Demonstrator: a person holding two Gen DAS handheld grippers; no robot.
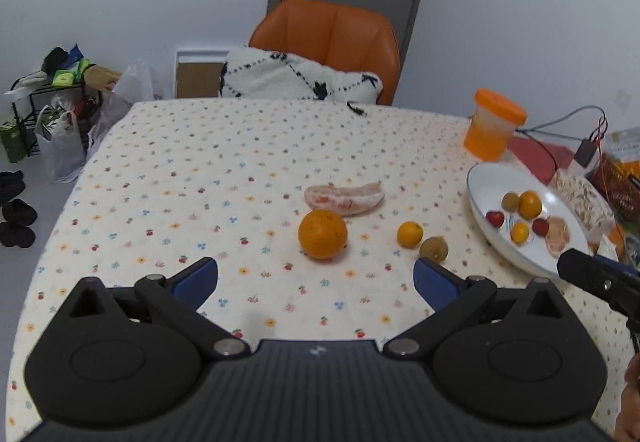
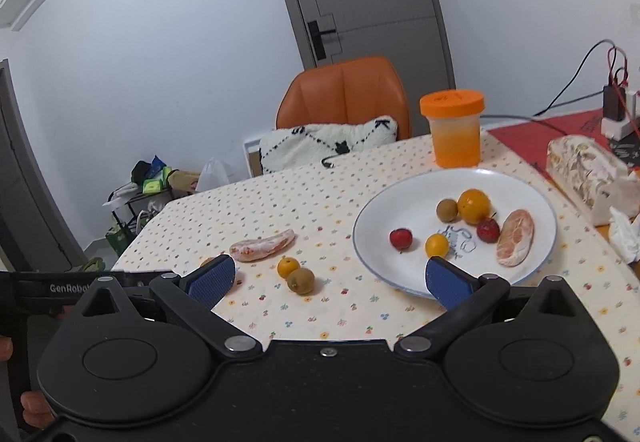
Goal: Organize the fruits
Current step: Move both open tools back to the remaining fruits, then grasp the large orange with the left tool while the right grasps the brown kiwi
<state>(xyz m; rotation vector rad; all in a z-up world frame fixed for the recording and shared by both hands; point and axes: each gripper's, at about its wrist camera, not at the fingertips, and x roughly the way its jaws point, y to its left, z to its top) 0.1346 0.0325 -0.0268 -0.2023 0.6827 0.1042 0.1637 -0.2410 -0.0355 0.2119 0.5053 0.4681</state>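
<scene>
Plate (image 2: 520,185): white, blue rim line, sits on the table (image 1: 200,161) at 3 o'clock in the left wrist view. It holds six pieces of fruit:
- large tangerine (image 2: 474,205) at 12 o'clock on the plate, touching a kiwi (image 2: 447,210) on its 9 o'clock side
- strawberry (image 2: 488,230) just below the tangerine
- second strawberry (image 2: 401,239) toward 9 o'clock, apart from the rest
- small tangerine (image 2: 437,245) near the plate centre
- peeled pomelo segment (image 2: 515,237) at 3 o'clock, lying flat

Blue markings on the plate centre beside the small tangerine; not legible.

Fruit loose on the table, all left of the plate:
- big orange (image 1: 322,234), dead ahead of the left gripper (image 1: 316,278)
- long pomelo piece (image 1: 345,197) just beyond the orange at 12 o'clock
- small loose tangerine (image 1: 409,234) touching a loose kiwi (image 1: 433,249), between the orange and the plate

Tub (image 2: 454,127): translucent, orange screw lid, at 12 o'clock beyond the plate. Contents look orange, cannot tell what. No label seen.

Tissue box (image 2: 584,175): patterned, at 3 o'clock of the plate, tissue pulled out.

Left gripper: jaws spread wide, nothing between them, above the table. Right gripper (image 2: 330,278): jaws also wide apart and empty, right finger (image 2: 450,284) over the near plate rim.

Writing: "GenRobo..." in white on the left gripper's side in the right wrist view, cut off.
</scene>
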